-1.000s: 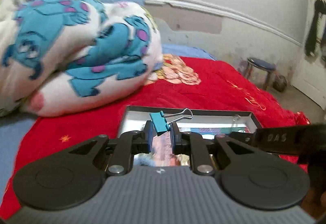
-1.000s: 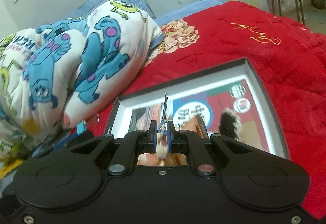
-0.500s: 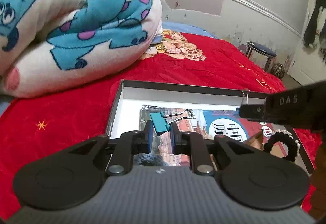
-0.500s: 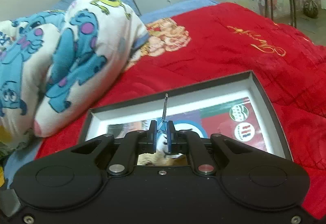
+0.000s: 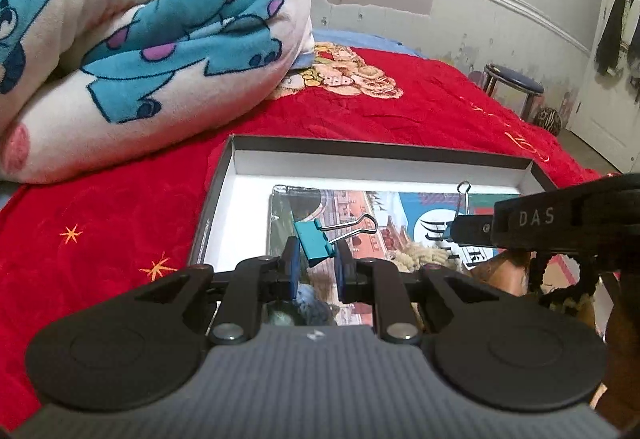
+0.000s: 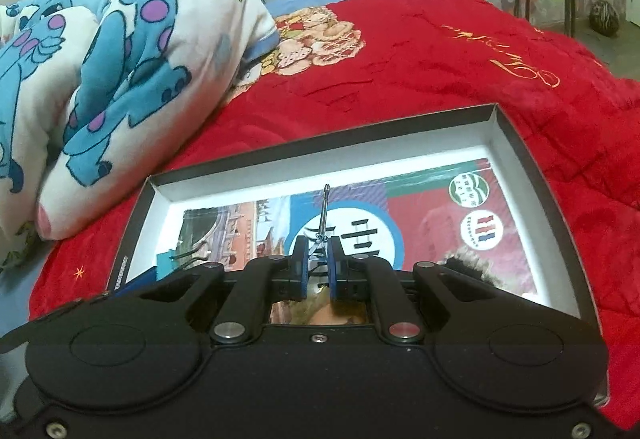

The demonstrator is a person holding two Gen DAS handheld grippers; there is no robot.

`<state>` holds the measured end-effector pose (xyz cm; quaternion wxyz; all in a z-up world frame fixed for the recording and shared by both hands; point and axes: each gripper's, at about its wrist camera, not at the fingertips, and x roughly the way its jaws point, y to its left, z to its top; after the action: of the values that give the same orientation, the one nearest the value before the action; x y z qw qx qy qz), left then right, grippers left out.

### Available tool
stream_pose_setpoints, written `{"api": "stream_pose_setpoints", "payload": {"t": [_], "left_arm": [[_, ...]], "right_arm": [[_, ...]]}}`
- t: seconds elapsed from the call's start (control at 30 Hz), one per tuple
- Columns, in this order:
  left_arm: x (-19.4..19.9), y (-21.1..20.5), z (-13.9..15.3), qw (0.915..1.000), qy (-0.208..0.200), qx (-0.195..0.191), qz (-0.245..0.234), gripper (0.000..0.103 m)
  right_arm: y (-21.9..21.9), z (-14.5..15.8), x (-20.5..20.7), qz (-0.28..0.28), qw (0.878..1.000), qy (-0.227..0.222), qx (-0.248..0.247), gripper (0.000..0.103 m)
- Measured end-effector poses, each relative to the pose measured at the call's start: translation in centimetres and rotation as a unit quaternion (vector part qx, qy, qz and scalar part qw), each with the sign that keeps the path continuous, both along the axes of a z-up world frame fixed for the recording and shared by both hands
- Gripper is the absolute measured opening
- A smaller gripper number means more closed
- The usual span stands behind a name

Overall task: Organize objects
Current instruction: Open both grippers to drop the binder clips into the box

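Note:
A shallow black box (image 5: 380, 148) with a white inside lies on the red bedspread and holds a colourful printed card (image 5: 360, 207). My left gripper (image 5: 316, 265) hangs just above the box's near left part, shut on a teal binder clip (image 5: 314, 245) whose wire handles point right. My right gripper (image 6: 319, 259) is shut on a small binder clip (image 6: 324, 211); its wire handle stands up between the pads. In the left wrist view the right gripper (image 5: 460, 231) reaches in from the right over the card. The teal clip (image 6: 166, 263) shows at the lower left of the right wrist view.
A rolled cartoon-monster blanket (image 5: 140, 39) lies left of the box on the red bedspread (image 6: 440, 71). A black hair tie (image 5: 560, 279) and a furry brown thing (image 6: 468, 263) sit in the box's near right part. A stool (image 5: 512, 83) stands by the far wall.
Both grippers have come down towards the box, which now fills more of each view. Each still holds its clip. The right gripper has moved further in over the card.

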<state>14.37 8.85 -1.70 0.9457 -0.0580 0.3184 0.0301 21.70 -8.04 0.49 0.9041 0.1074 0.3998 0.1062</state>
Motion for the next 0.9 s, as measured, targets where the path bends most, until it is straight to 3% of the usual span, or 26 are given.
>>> {"api": "stream_pose_setpoints", "payload": {"t": [0.13,0.17,0.33,0.47,0.6,0.67,0.77,0.9], "left_arm": [[0.1,-0.1,-0.3,1.0000,0.003,0.000,-0.003,0.023],[0.1,-0.1,-0.4,1.0000,0.005,-0.004,-0.005,0.037],[0.0,-0.1,-0.4,0.9999,-0.001,0.000,-0.012,0.048],[-0.6,0.4,0.6,0.9994,-0.018,-0.019,-0.022,0.079],[-1.5,0.9,1.7,0.9983,-0.044,-0.033,-0.017,0.090],[-2.1,0.9,2.3,0.9974,-0.062,-0.034,-0.016,0.101],[-2.9,0.7,2.9,0.9954,-0.089,-0.033,-0.010,0.103],[-3.9,-0.2,3.0,0.9938,-0.109,-0.025,-0.001,0.103]], "right_arm": [[0.2,0.0,-0.3,0.004,1.000,0.001,0.001,0.010],[0.2,0.0,-0.3,0.005,1.000,0.002,0.006,0.011],[-0.2,0.2,-0.4,0.004,1.000,0.000,0.028,0.022],[-0.8,1.5,-0.9,0.001,0.999,-0.021,0.048,0.043],[-1.5,3.5,-2.0,-0.001,0.996,-0.048,0.078,0.055],[-1.8,4.5,-2.8,0.005,0.994,-0.060,0.087,0.071],[-2.3,6.1,-4.4,0.012,0.992,-0.093,0.087,0.094],[-3.1,7.4,-6.7,0.014,0.989,-0.127,0.077,0.103]]}}
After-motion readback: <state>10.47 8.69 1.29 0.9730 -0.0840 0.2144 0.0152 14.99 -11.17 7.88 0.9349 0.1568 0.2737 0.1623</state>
